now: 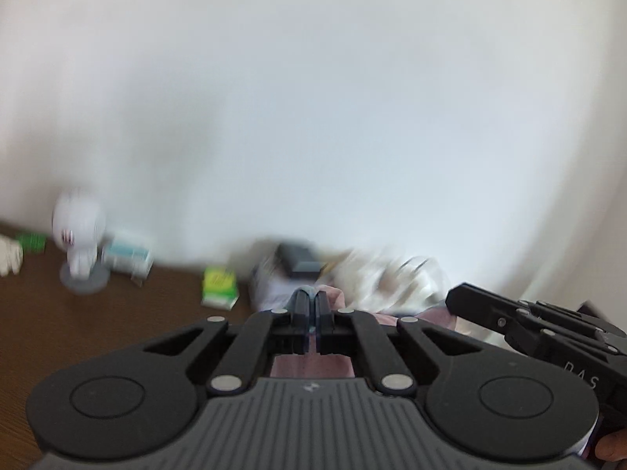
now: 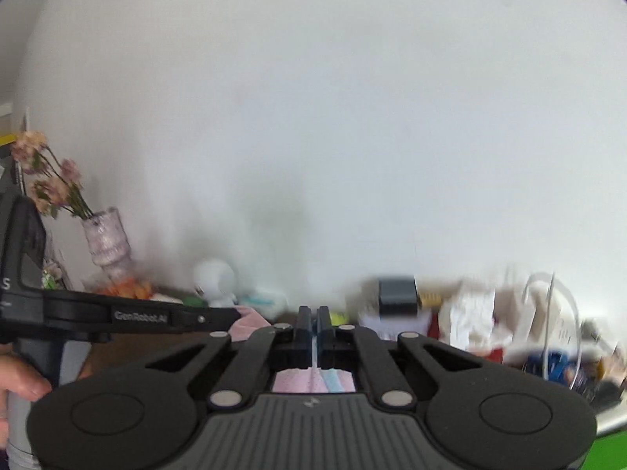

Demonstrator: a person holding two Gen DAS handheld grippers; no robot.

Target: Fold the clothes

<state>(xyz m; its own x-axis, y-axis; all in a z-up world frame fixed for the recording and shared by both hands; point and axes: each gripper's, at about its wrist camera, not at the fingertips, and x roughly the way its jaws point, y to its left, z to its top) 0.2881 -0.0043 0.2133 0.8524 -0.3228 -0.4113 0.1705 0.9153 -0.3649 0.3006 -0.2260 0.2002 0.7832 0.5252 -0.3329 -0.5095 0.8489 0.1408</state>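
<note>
A pink garment [image 1: 309, 366] with a pale blue stripe [image 2: 333, 382] hangs lifted between both grippers. In the left wrist view my left gripper [image 1: 312, 305] is shut, with cloth pinched between its black fingers and pink fabric bunched just past the tips. My right gripper [image 1: 454, 297] reaches in from the right edge. In the right wrist view my right gripper [image 2: 312, 321] is also shut on the garment [image 2: 294, 382], which shows under the jaws. The left gripper [image 2: 235, 315] comes in from the left, with pink cloth [image 2: 249, 323] at its tip. Both views are blurred.
A brown table [image 1: 78, 333] runs along a white wall [image 1: 313, 117]. At its back stand a white figurine [image 1: 78, 231], a green box [image 1: 219, 282], a dark box [image 1: 299, 260], a flower vase [image 2: 106, 239] and mixed clutter [image 2: 470, 313]. A hand [image 2: 19, 384] holds the left handle.
</note>
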